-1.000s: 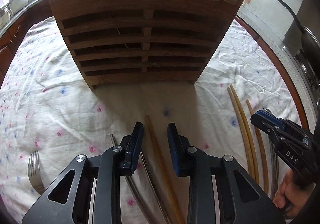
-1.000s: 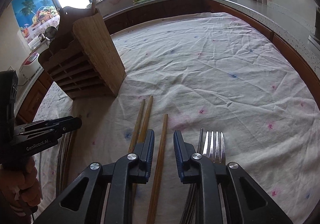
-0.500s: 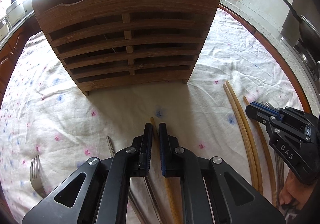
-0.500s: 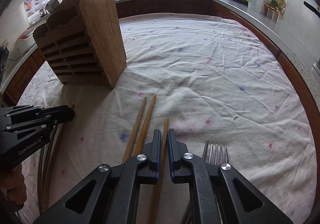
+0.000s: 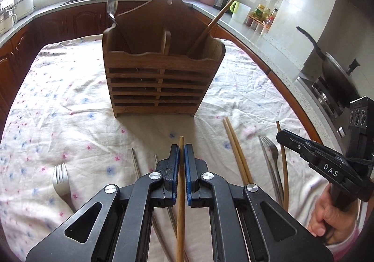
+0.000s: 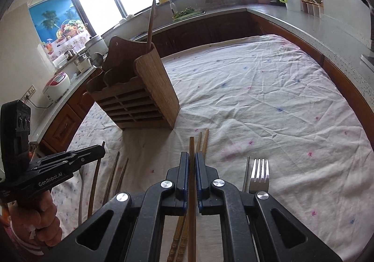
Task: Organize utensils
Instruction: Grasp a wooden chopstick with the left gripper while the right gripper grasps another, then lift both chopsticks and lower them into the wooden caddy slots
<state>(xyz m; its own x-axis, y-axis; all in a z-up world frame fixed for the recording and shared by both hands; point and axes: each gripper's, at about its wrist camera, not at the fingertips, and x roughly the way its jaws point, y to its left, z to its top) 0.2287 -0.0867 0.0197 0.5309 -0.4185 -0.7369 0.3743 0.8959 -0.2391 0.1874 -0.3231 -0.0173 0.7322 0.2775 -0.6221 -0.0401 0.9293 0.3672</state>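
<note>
My left gripper (image 5: pixel 181 148) is shut on a wooden chopstick (image 5: pixel 180 210) and holds it above the cloth. My right gripper (image 6: pixel 192 156) is shut on another wooden chopstick (image 6: pixel 191 215), also lifted. The wooden utensil holder (image 5: pixel 161 82) stands ahead, with a spoon (image 5: pixel 111 8) in its left compartment and a chopstick (image 5: pixel 210 26) in its right one. It also shows in the right wrist view (image 6: pixel 142 96). Two chopsticks (image 5: pixel 236 147) and a fork (image 5: pixel 271 156) lie on the cloth between the grippers. Another fork (image 5: pixel 61 182) lies at the left.
The table carries a floral cloth (image 5: pixel 58 110). Thin metal chopsticks (image 5: pixel 135 163) lie by my left gripper. A fork (image 6: pixel 259 175) and a pair of chopsticks (image 6: pixel 202 142) lie near my right gripper. Counters, a wok (image 5: pixel 332 68) and a sink surround the table.
Both grippers closed on a chopstick each, then lifted and drew back from the holder. The holder's top with the spoon has come into view.
</note>
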